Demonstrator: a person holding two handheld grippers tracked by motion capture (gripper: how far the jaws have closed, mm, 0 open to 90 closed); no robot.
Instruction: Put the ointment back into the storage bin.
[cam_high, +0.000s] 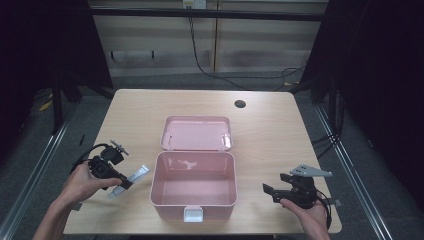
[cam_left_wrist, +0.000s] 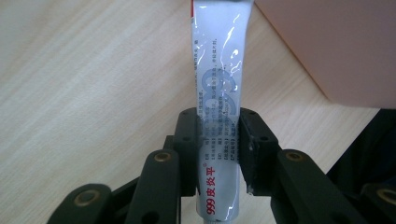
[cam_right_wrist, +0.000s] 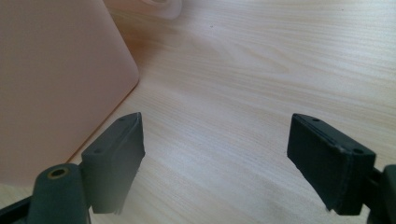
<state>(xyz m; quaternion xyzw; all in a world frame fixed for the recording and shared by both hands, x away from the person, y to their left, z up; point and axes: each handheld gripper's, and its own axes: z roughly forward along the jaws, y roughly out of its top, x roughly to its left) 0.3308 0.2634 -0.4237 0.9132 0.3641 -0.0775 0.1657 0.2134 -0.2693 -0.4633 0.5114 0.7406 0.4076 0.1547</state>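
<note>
While the left gripper (cam_left_wrist: 219, 140) has its two black jaws pressed against the sides of a white ointment tube (cam_left_wrist: 218, 100), the tube runs lengthwise up between the pads, red characters printed at its near end and small dark print higher up. Seen from the high view, that tube (cam_high: 131, 180) juts out from the left gripper (cam_high: 120, 181) toward the pink box, lying just left of the box's near left corner over the wooden table (cam_high: 280, 130). The left hand (cam_high: 82, 182) wraps the gripper body, its cable looping behind.

Over on the other side, the right gripper (cam_right_wrist: 217, 158) has its jaws standing wide apart with only bare tabletop between them; the pink box wall (cam_right_wrist: 56, 79) rises just beside its left jaw. From above, the right gripper (cam_high: 272, 191) sits near the table's front right, held by the right hand (cam_high: 307, 210), a little apart from the box.

Between both hands stands the pink storage box (cam_high: 194, 185), open, its lid (cam_high: 196, 133) laid back flat behind it and a white latch (cam_high: 194, 215) at its front.
</note>
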